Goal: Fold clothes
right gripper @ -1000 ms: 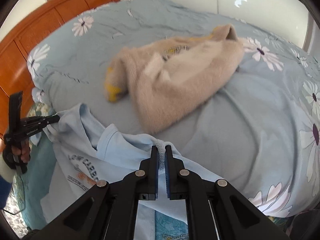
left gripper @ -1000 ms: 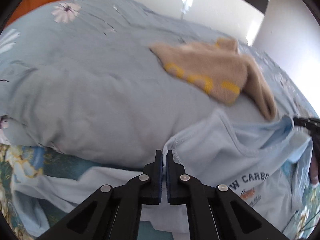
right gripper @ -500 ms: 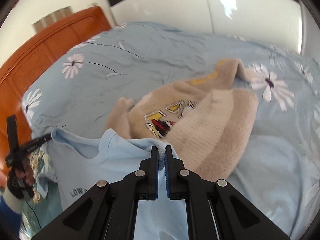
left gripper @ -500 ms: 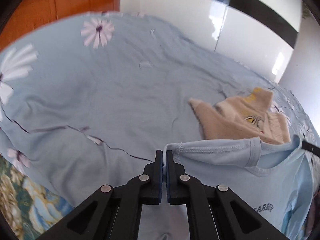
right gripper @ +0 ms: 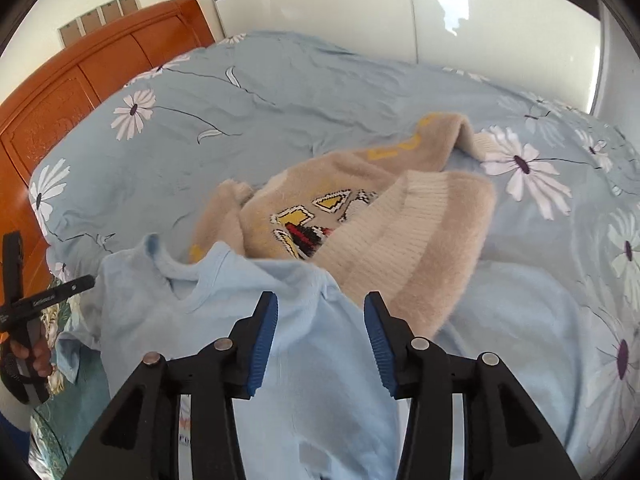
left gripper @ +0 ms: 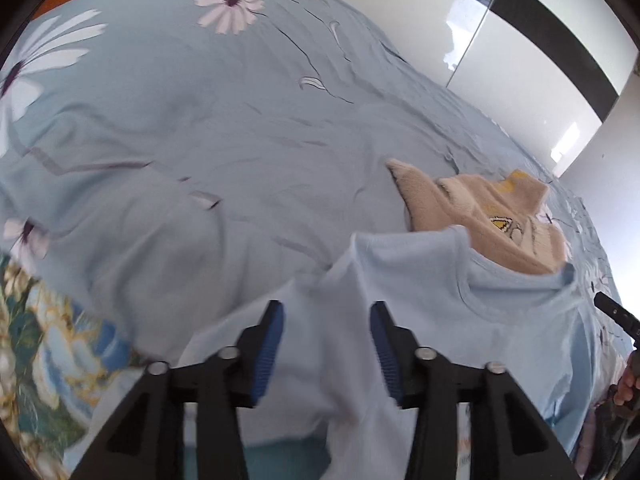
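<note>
A light blue T-shirt (left gripper: pixel 440 292) (right gripper: pixel 240 304) lies front up over the near edge of the bed, its collar toward a beige knitted sweater (left gripper: pixel 480 216) (right gripper: pixel 400 220) that it partly covers. My left gripper (left gripper: pixel 329 320) hangs over the shirt's left shoulder. Its jaws are opening and the cloth lies loose under them, clear of the pads. My right gripper (right gripper: pixel 318 312) stands over the other shoulder, jaws also opening, pads off the cloth. Each gripper shows in the other's view, the left gripper (right gripper: pixel 52 296) and the right gripper (left gripper: pixel 616 312).
The bed carries a pale blue duvet (left gripper: pixel 200 140) (right gripper: pixel 320 92) printed with daisies. An orange wooden headboard (right gripper: pixel 80 80) stands at the left. A patterned sheet (left gripper: pixel 40 340) shows at the bed's near edge. White glossy wardrobe doors (right gripper: pixel 480 12) stand behind.
Both grippers, earlier shut on the shirt's shoulders, carried it up and forward onto the bed. Both have since let go, and the shirt has dropped against the sweater.
</note>
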`<state>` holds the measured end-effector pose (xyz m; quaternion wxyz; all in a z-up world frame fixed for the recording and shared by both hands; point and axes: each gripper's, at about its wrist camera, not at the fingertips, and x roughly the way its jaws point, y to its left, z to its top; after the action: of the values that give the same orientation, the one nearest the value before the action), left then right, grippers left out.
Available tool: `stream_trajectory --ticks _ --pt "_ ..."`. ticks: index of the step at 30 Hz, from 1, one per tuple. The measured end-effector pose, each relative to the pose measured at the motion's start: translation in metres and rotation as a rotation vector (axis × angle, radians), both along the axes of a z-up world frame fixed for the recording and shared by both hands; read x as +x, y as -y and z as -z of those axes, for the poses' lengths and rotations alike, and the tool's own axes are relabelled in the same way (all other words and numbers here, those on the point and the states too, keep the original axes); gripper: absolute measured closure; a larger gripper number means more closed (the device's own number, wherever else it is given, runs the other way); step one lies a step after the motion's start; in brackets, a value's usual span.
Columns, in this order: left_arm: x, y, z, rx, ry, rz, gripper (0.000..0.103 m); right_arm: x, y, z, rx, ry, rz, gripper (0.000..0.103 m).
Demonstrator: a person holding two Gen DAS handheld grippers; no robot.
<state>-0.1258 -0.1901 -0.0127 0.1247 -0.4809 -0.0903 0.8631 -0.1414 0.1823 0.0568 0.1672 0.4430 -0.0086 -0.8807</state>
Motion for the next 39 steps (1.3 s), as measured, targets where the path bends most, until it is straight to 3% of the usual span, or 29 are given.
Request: stream_trajectory --ticks 4,9,12,15,17,18,19,22,26,30,35,39 --pt "0.070 0.025 0.020 0.019 0.078 -0.025 0.047 0.066 -0.025 0.012 -0.039 0.070 0.026 0.057" --pt "0.167 0.051 0.056 -0.020 0.212 -0.072 0.047 0.169 -0.073 0.068 0.012 0.255 0.154 0.057" --pt "0.205 0.064 0.068 0.007 0.282 -0.115 0.047 0.205 -0.098 0.095 -0.008 0.365 0.251 0.057" --pt "0.230 0.072 0.070 0.036 0.325 -0.149 0.047 0.221 -0.111 0.105 -0.063 0.400 0.323 0.058" --pt "0.241 0.075 0.068 0.056 0.336 -0.165 0.047 0.223 -0.118 0.113 -0.156 0.457 0.355 0.076" --pt "0.244 0.075 0.066 0.065 0.340 -0.168 0.047 0.222 -0.119 0.115 -0.165 0.477 0.366 0.090" --pt "0.247 0.076 0.063 0.073 0.344 -0.171 0.047 0.222 -0.120 0.116 -0.163 0.484 0.377 0.099" --pt "0.254 0.077 0.059 0.092 0.346 -0.176 0.047 0.219 -0.121 0.105 -0.108 0.455 0.376 0.102" --pt "0.261 0.069 0.052 0.085 0.353 -0.152 0.047 0.213 -0.144 0.063 0.087 0.311 0.451 0.102" --pt "0.266 0.058 0.055 0.071 0.379 -0.113 0.047 0.199 -0.178 0.033 0.127 0.238 0.521 0.101" --pt "0.274 0.048 0.072 0.086 0.444 -0.100 0.047 0.203 -0.162 0.035 0.156 0.255 0.471 0.101" --pt "0.280 0.042 0.085 0.102 0.495 -0.096 0.047 0.227 -0.138 0.024 0.162 0.180 0.422 0.075"
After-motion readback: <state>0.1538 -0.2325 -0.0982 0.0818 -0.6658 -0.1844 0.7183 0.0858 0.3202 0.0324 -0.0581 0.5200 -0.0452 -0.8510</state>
